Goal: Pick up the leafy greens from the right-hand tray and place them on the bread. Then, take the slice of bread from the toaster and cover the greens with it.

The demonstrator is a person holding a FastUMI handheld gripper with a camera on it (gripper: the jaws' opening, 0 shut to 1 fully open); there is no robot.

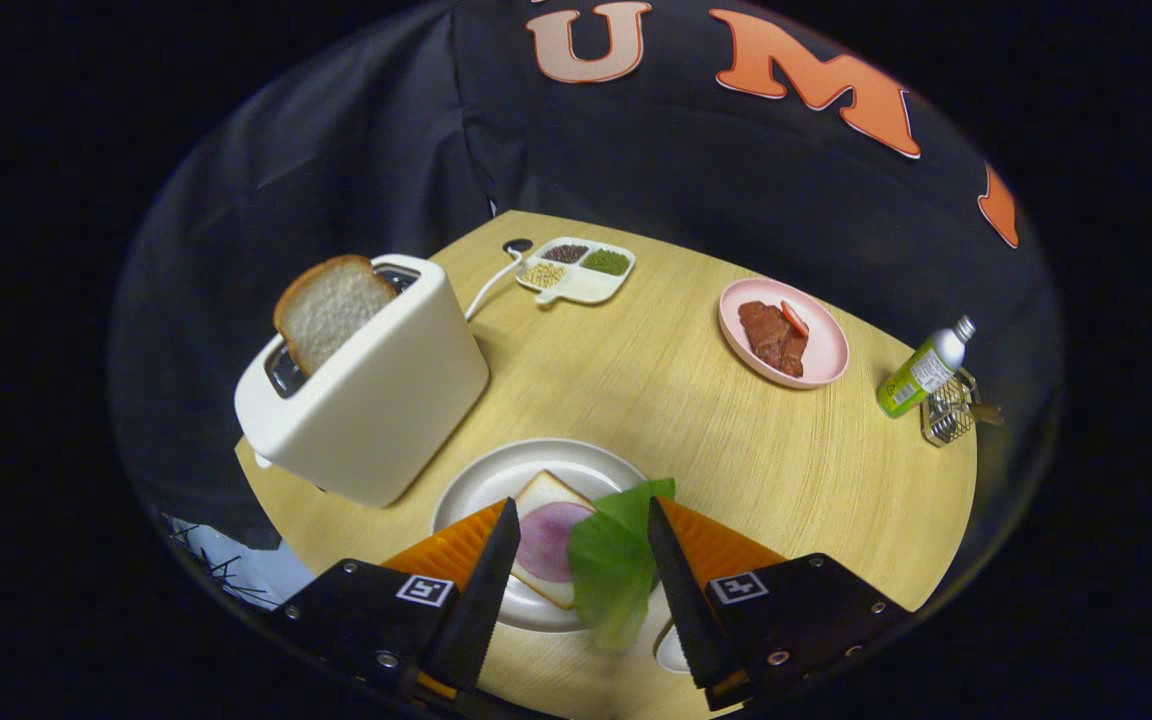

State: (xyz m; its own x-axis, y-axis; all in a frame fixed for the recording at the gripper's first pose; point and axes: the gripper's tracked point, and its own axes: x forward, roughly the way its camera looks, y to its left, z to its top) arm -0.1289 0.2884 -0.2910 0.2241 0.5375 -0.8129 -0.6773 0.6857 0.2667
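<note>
A round pale wooden table [676,400] carries a white two-slot toaster [376,400] with a slice of white bread [326,308] standing up out of its slot. Just ahead of the fingers sits a round white plate [496,475] holding a bread slice topped with pink ham [548,535]. The gripper [581,520] stands wide open, gripping nothing; a green lettuce leaf [616,560] lies between its fingers, partly over the ham. Beyond are a pink plate of meat [828,350], a divided white dish [586,285] and a green bottle [921,372].

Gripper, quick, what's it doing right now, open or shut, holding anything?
Gripper: open, fingers spread; the lettuce leaf sits between them over the bread slice on the white plate, not pinched by both fingers.
</note>
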